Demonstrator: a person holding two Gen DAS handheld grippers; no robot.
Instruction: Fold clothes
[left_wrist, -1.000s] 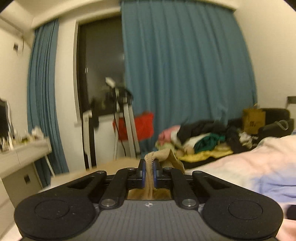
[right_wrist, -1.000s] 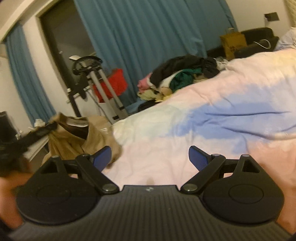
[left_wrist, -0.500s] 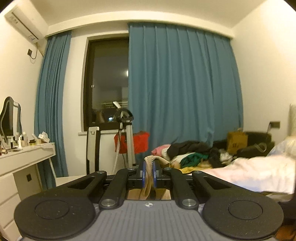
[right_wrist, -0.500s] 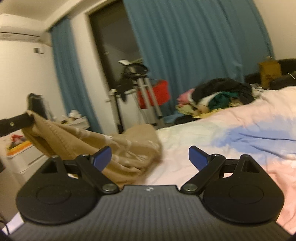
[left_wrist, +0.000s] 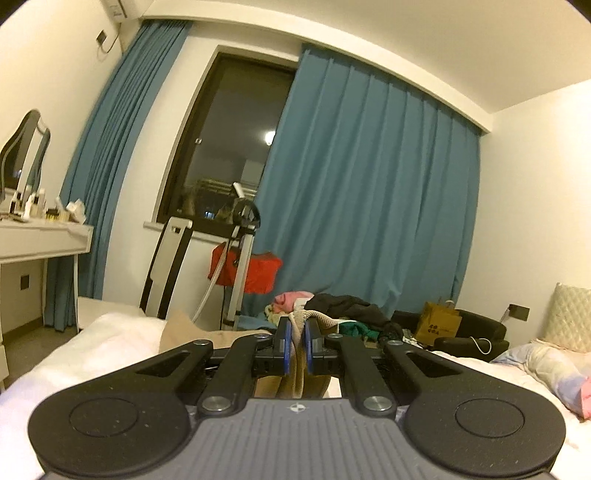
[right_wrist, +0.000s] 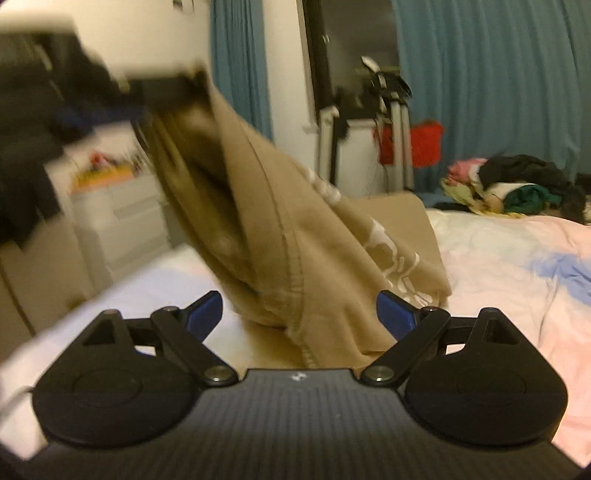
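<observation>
A tan garment (right_wrist: 280, 236) with a white print hangs from my left gripper (right_wrist: 184, 88), blurred at the upper left of the right wrist view, and trails down onto the bed (right_wrist: 498, 258). In the left wrist view my left gripper (left_wrist: 297, 339) is shut on a bunched edge of the tan garment (left_wrist: 301, 325), which droops below the blue pads. My right gripper (right_wrist: 299, 314) stands open just above the bed. The garment's lower hem lies between its spread fingers, and the pads do not press on it.
A heap of mixed clothes (right_wrist: 517, 184) lies at the far end of the bed before blue curtains (left_wrist: 369, 203). A metal stand with a red bag (left_wrist: 247, 269) is by the dark window. A white dresser (left_wrist: 40, 240) stands left; a pillow (left_wrist: 565, 317) right.
My left gripper has carried the tan garment up and across, rolling as it went. My right gripper has swung left, so the hanging garment now fills the space between its open fingers.
</observation>
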